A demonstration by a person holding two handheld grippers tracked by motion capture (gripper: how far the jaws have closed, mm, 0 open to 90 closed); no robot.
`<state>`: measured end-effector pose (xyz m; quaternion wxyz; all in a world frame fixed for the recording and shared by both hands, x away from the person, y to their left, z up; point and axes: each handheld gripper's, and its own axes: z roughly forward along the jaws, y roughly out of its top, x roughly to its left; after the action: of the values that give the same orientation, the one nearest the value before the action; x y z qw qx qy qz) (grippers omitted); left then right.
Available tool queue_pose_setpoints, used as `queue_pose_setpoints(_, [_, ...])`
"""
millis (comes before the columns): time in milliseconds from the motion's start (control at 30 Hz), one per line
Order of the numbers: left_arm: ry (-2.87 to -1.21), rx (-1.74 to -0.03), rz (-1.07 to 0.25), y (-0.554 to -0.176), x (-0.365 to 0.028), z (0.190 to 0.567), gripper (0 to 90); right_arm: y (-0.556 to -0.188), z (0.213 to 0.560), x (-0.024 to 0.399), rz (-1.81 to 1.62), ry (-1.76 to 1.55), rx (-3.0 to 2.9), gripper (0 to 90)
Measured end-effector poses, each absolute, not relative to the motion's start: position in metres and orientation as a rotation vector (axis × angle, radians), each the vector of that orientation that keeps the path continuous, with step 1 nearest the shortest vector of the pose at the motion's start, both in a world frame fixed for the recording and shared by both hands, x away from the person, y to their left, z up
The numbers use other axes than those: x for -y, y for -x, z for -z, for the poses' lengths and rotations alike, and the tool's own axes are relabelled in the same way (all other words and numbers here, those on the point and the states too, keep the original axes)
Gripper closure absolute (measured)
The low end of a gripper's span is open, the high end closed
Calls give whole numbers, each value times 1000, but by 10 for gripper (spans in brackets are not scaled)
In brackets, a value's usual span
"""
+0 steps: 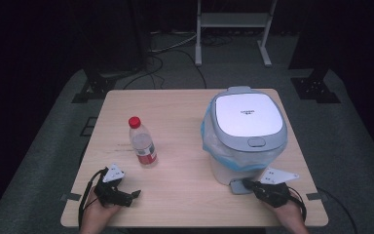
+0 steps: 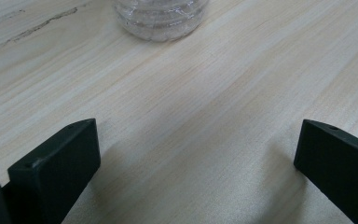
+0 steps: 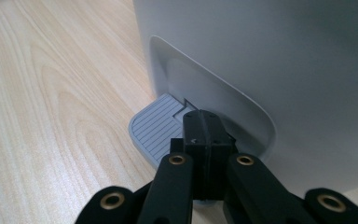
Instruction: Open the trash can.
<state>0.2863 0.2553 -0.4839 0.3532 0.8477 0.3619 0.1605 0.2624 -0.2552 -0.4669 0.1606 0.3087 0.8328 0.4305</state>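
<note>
A clear plastic bottle [image 1: 141,144] with a red cap and red label stands upright on the wooden table [image 1: 175,112], left of centre. Its base [image 2: 161,18] lies ahead of my left gripper [image 2: 196,135], which rests low near the front left edge [image 1: 129,196] with its jaws wide open and only bare wood between them. A white pedal bin [image 1: 243,139] with a grey-rimmed shut lid and a blue liner stands at the right. My right gripper [image 1: 248,185] is shut, its tips [image 3: 204,125] over the bin's grey ribbed foot pedal [image 3: 154,129]; whether they touch it I cannot tell.
The bin's white wall [image 3: 270,51] rises close behind the pedal. Beyond the table's far edge are a white metal stand [image 1: 233,29], dark frame legs and cables on the grey floor. Bare wood lies between the bottle and the bin.
</note>
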Motion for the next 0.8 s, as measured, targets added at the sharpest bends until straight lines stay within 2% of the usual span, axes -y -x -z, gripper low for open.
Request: queue_pose_setpoints(800, [-2193, -937, -414, -286, -255, 484, 0, -263, 471, 258, -1261, -925, -2386, 900])
